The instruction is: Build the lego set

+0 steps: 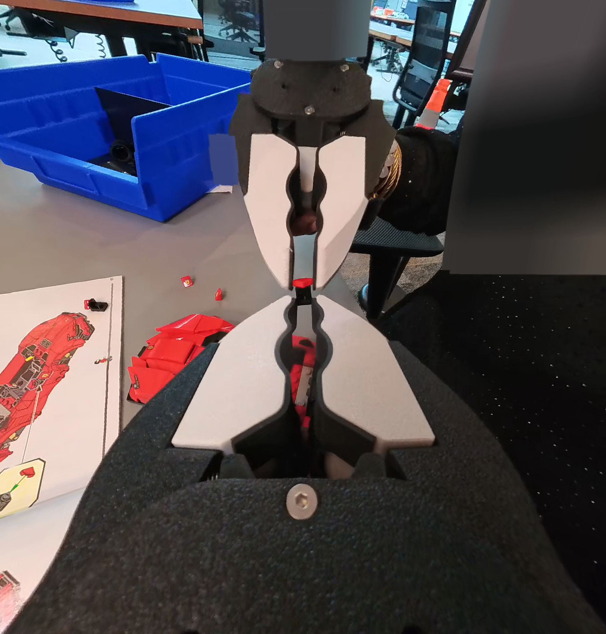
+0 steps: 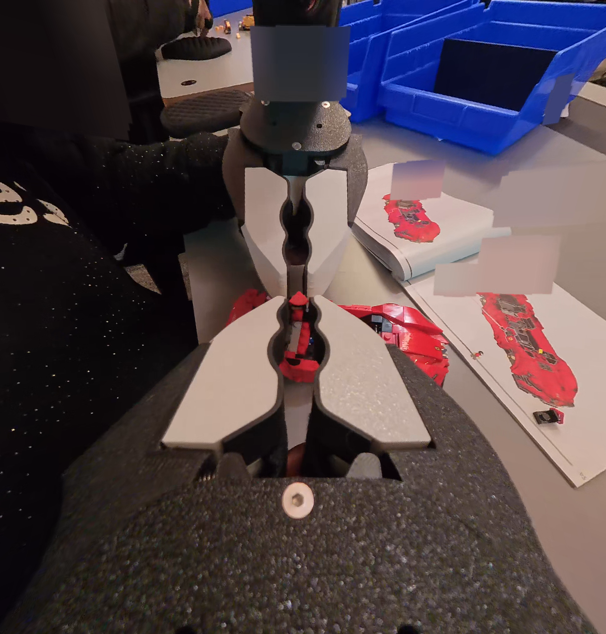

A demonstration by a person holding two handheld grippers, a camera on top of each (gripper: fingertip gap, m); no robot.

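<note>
Only leftward, two loose red pieces (image 1: 186,281); left gripper (image 1: 303,297) clamping black brick (image 1: 303,296), right gripper (image 2: 298,299) red piece (image 2: 298,297).

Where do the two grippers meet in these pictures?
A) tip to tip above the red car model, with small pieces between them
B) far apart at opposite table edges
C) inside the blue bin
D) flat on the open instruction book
A: the left gripper holds a small black piece against the small red piece in the right gripper, above the red car model.

A grey table (image 1: 88,240) carries blue storage bins (image 1: 71,113); behind stand wood-topped desks (image 1: 123,13) and black mesh office chairs (image 1: 428,58) (an orange traffic cone (image 1: 435,106) too).
</note>
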